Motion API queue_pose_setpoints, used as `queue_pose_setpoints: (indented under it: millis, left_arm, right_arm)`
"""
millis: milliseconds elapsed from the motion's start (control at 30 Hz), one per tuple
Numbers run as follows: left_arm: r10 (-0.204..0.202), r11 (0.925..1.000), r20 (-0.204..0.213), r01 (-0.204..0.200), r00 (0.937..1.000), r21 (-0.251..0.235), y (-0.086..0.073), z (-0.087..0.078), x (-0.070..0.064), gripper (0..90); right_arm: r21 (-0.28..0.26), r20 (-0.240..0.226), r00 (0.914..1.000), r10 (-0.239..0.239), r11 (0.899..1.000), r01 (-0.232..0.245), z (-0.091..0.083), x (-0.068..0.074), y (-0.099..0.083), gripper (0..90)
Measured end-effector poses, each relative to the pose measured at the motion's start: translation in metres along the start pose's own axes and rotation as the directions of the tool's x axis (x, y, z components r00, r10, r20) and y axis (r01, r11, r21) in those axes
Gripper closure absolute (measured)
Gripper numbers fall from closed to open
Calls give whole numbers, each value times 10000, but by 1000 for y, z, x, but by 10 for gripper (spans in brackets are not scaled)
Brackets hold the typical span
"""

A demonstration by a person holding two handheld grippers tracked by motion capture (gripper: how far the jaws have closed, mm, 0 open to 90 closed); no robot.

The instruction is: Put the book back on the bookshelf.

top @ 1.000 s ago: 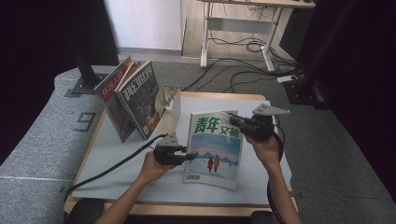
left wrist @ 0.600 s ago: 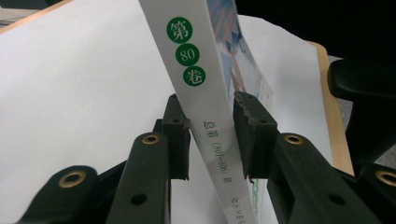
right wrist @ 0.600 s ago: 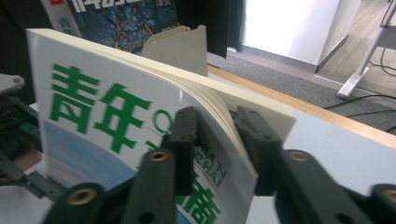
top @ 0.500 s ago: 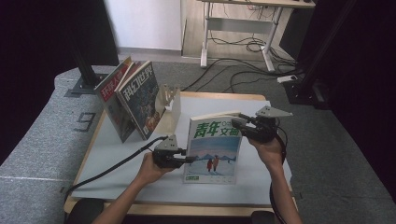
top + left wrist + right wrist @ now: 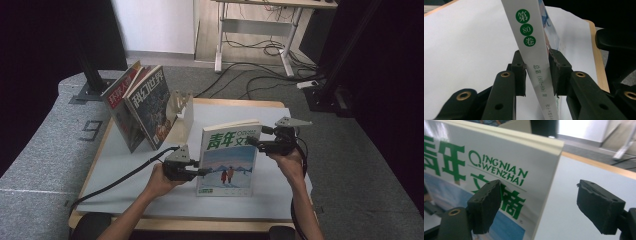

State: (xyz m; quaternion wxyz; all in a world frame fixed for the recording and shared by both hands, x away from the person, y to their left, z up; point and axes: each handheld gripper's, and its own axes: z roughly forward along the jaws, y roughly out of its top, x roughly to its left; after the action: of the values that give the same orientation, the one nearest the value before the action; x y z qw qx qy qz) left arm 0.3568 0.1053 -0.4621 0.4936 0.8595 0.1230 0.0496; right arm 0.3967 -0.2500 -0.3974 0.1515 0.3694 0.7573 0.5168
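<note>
Two grippers: both at one book (image 5: 229,158) — upright near the tabletop's (image 5: 125,172) near edge.
Left gripper (image 5: 204,171): clamped on the book's spine.
Right gripper (image 5: 251,142): jaws wide apart — straddling the book's upper right corner.

Grey carpet (image 5: 380,165) covered the floor around the wooden desk (image 5: 235,103). At twelve o'clock stood a white-framed table (image 5: 260,25), with black cables (image 5: 250,62) strewn beneath it. Dark curtains (image 5: 30,60) hung at nine and three.

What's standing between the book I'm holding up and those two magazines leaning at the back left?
Nothing visible on the white mat between the book and the leaning magazines. The pale stand sits beside them, not across the path.
</note>
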Motion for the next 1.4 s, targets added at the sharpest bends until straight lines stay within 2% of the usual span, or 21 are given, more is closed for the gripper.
queue_pose_setpoints:
  millis: [100,200,267,333,400,433,467,500,533,833,1000,1100,1167,1267,1300,1333,1400]
  left_arm:
    - [50,10000,32,-50,10000,11,0,-1,0,690]
    - [130,9999,45,-130,9999,36,0,-1,-1,690]
    - [134,9999,34,-134,9999,28,0,-1,-2,689]
    - [136,9999,26,-136,9999,34,0,-2,-2,688]
    - [159,9998,18,-159,9999,73,1,-3,-2,685]
    - [159,9998,18,-159,9999,73,1,-3,-2,683]
    - [124,9999,34,-125,9999,90,1,-3,-2,682]
    - [124,9999,34,-125,9999,90,1,-3,-2,681]
    - [132,9999,22,-132,9999,88,1,-3,-3,680]
    - [-109,9997,171,106,9998,205,3,-3,4,670]
    - [146,9981,-179,-135,9997,597,13,-2,3,629]
    - [103,9969,-228,-84,9997,779,19,-1,4,611]
    - [-98,9962,-276,121,9996,858,24,0,6,611]
    - [-608,9977,-118,611,9981,300,29,-4,12,629]
    - [-608,9977,-118,611,9981,300,29,-4,12,640]
    - [-949,9954,70,950,9955,-107,32,-8,16,651]
    - [-1189,9920,338,1202,9923,-387,35,-12,20,672]
  right_arm:
    - [45,-262,9996,-38,10000,39,2,0,0,189]
    - [68,-672,9976,-159,9998,164,3,3,2,259]
    - [83,-795,9964,-282,9995,290,2,5,3,342]
    - [136,-689,9968,-407,9990,418,1,8,5,362]
    - [142,-420,9980,-472,9988,479,-1,10,6,446]
    - [142,-420,9980,-472,9988,479,-1,10,6,446]
    - [38,-388,9984,-422,9991,423,-4,9,6,512]
    - [38,-388,9984,-422,9991,423,-4,9,6,512]
    - [-50,-477,9983,-336,9994,334,-6,7,5,548]
    - [-253,-611,9975,-344,9991,329,-9,6,4,602]
    - [-343,-809,9955,-487,9983,461,-9,8,5,602]
    - [-409,-934,9942,-541,9979,504,-10,9,6,602]
    - [-385,-944,9930,-707,9970,673,-9,13,8,602]
    - [-447,-1029,9914,-808,9961,766,-10,15,9,608]
    - [-447,-1029,9914,-808,9961,766,-10,15,9,608]
    - [-500,-1074,9903,-881,9953,831,-11,17,10,617]
    - [-515,-1066,9897,-957,9946,906,-12,18,12,618]
